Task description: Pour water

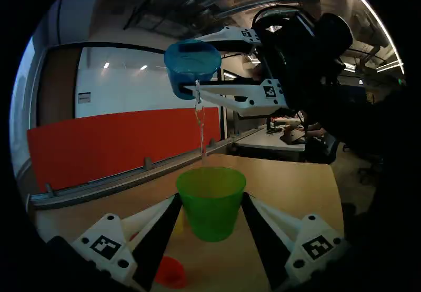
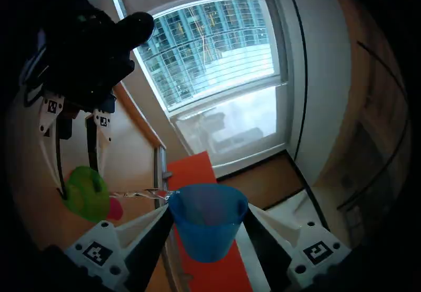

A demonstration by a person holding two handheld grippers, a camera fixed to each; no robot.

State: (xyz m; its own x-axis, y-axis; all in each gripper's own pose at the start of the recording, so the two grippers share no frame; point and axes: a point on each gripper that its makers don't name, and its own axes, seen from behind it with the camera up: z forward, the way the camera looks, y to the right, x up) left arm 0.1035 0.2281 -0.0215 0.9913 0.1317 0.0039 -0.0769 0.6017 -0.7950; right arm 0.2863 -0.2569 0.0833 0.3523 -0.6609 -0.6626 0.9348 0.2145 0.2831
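Green cup (image 1: 211, 210), clamped in the left tool (image 1: 211, 200), catches a thin stream (image 1: 200, 129) from the tilted blue cup (image 1: 192, 68) clamped in the right tool (image 2: 208, 210) above it; mid-pour, the next move likely calls for righting that cup.

The left gripper (image 1: 211, 200) presses its jaws on both sides of an upright green cup (image 1: 211, 213) above the wooden worktop (image 1: 294, 187). Higher up, the right gripper (image 1: 202, 63) tips a blue cup (image 1: 189, 67), and a thin water stream (image 1: 200, 126) falls into the green one. A red object (image 1: 171, 272), perhaps another cup, lies below.
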